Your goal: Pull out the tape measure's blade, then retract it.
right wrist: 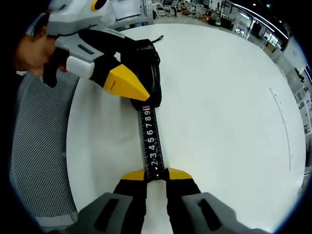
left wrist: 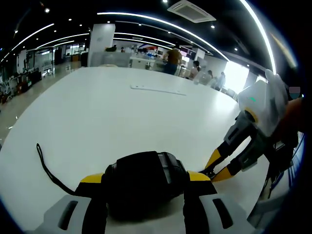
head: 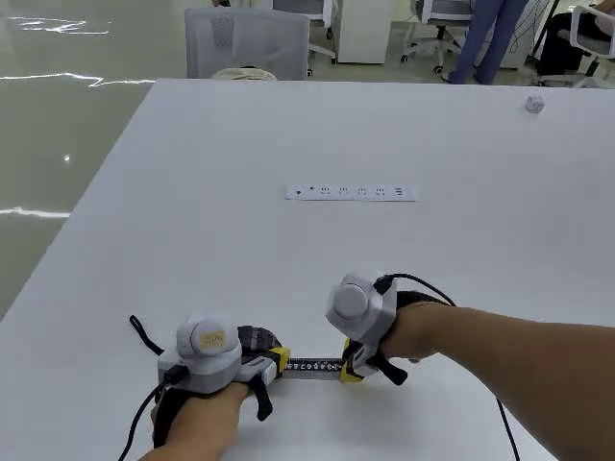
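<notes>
While left gripper (left wrist: 146, 178) clamps the tape measure (right wrist: 146, 63) and right gripper (right wrist: 156, 174) pinches its blade (right wrist: 150, 141), white table (head: 336, 134) stretches toward office chairs (head: 248, 43).

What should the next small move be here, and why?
Probably draw the right gripper a little farther from the case, straight along the blade. Its jaws are shut on the blade's end and only a short length is out. The left gripper clamps the case on the table, so the pull should be steady.
</notes>
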